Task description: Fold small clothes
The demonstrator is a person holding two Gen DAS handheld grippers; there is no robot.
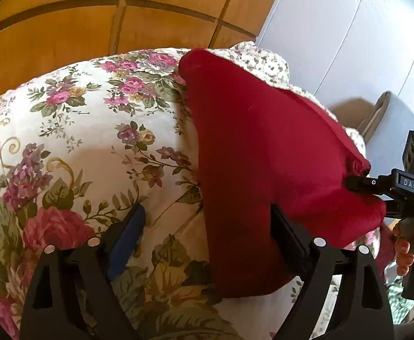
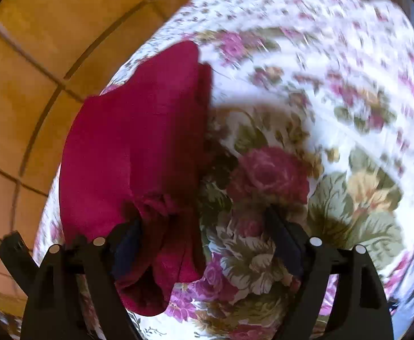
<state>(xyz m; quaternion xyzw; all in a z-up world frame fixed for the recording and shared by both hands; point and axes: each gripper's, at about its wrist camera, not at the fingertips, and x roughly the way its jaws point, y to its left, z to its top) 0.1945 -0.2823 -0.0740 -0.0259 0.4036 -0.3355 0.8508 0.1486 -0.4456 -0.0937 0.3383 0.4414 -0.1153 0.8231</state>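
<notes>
Jaws of both the left gripper (image 1: 207, 226) and the right gripper (image 2: 204, 226) stand spread, grasping nothing. Between them the red garment (image 1: 263, 147) lies bunched on the floral bedspread (image 1: 93, 141), its gathered hem brushing the right gripper's 9 o'clock finger. My worry is snagging one layer only; tiled floor (image 2: 22, 85) borders the bed at 10 o'clock, open spread lies toward 2 o'clock.

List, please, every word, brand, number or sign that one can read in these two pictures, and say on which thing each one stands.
"DAS": white letters on a small plate on the black body of the right gripper, seen in the left wrist view.
The red garment and the flowered cloth carry no text.
The right wrist view is blurred and shows nothing to read.
</notes>
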